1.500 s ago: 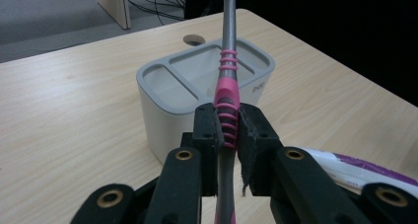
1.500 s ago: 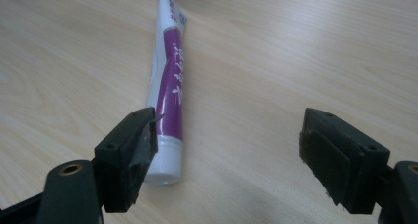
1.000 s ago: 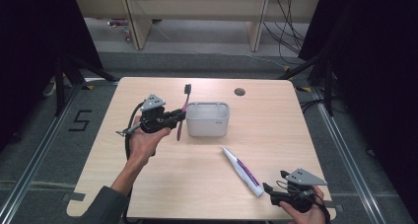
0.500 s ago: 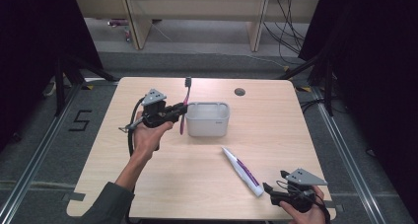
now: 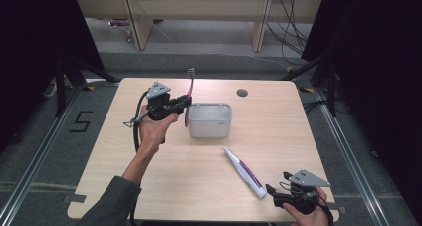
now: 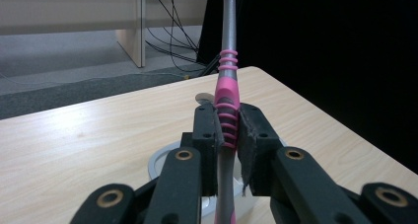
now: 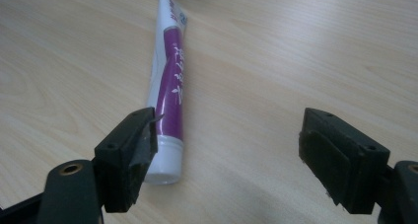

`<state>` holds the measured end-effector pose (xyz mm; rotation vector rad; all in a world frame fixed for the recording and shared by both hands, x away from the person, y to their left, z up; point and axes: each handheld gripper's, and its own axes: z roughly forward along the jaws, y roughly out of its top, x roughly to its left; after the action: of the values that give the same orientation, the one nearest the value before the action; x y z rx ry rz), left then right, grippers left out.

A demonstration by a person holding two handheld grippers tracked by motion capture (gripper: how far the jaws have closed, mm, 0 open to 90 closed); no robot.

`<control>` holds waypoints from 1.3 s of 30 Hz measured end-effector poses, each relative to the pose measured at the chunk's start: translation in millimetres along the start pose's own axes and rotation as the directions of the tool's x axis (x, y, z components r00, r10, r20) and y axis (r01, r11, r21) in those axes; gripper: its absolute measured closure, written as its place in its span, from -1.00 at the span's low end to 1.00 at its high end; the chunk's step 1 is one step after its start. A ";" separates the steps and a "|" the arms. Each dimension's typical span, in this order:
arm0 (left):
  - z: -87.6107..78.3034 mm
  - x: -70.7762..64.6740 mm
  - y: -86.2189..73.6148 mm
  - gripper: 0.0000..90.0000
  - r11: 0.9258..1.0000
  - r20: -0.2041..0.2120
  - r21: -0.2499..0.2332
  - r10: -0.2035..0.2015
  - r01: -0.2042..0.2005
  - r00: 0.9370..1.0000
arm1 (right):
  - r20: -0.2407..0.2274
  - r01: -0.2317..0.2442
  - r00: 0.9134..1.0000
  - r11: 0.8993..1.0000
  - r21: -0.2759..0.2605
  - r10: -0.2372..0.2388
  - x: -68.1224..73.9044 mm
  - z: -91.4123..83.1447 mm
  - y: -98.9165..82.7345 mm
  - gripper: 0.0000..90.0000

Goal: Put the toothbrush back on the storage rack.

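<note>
High view: the left gripper (image 5: 185,102) holds a pink toothbrush (image 5: 188,89) upright just beside the white container (image 5: 210,120) on the bench (image 5: 164,176), likely to stand it inside. The right gripper (image 5: 271,191) rests near a toothpaste tube (image 5: 244,171).

Left gripper view: the fingers (image 6: 204,135) clamp the toothbrush's ribbed handle; its head is cut off above, and the container lies mostly hidden beneath them.

Right gripper view: the fingers (image 7: 130,150) stand wide, the tube's cap end just beside the left one, untouched.
</note>
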<state>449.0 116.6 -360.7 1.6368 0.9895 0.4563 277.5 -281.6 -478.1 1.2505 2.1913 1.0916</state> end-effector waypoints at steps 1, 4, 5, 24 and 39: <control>1.2 -0.3 1.4 0.74 1.000 -0.001 -0.005 0.000 0.000 1.000 | 0.004 0.000 1.000 1.000 -0.004 0.000 0.2 0.1 -0.2 -0.49; 6.8 -0.9 5.2 0.74 1.000 -0.004 -0.018 -0.009 0.009 1.000 | 0.002 -0.019 1.000 1.000 0.006 0.019 1.4 -0.6 -0.2 -0.49; 6.8 -0.9 5.2 0.74 1.000 -0.004 -0.018 -0.009 0.009 1.000 | 0.002 -0.019 1.000 1.000 0.006 0.019 1.4 -0.6 -0.2 -0.49; 22.7 13.6 16.6 0.74 0.996 -0.070 -0.072 -0.057 0.052 0.996 | 0.006 0.022 1.000 1.000 -0.005 -0.022 -1.5 -0.1 -0.4 -0.49; 36.8 20.3 11.3 0.74 0.993 -0.094 -0.095 -0.079 0.070 0.992 | 0.007 0.026 1.000 1.000 -0.007 -0.026 -1.9 0.2 -1.0 -0.48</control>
<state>491.7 110.0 -365.6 1.5019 1.0829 0.5277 278.1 -283.5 -479.1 1.2174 2.1910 1.0827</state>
